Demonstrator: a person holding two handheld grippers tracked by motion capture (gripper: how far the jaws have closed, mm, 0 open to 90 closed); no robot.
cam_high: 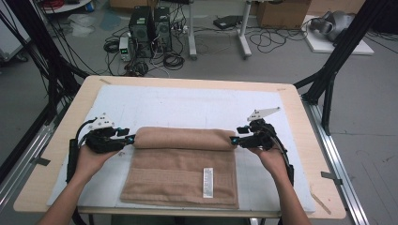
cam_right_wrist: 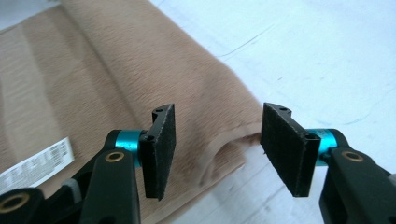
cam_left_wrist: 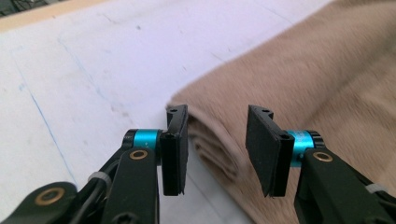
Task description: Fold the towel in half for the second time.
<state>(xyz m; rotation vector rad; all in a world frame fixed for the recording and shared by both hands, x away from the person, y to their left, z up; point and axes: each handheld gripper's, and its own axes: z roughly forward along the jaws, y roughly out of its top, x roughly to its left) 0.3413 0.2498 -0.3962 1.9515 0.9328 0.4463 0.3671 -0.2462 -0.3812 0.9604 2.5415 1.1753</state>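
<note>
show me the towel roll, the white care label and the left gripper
towel roll [cam_high: 183, 138], high view, middle of the rolled part
white care label [cam_high: 208, 182], high view, centre of the tag
left gripper [cam_left_wrist: 217, 149], left gripper view, midway between its open fingertips

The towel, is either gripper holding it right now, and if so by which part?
Nothing is held. The left gripper and right gripper stand open at the ends of the towel's roll.

Towel [cam_left_wrist: 289, 70] cut off at frame edge; care label [cam_right_wrist: 35, 165] print too blurred.

Half-rolled towel [cam_high: 183, 159] — grippers flanking
</note>
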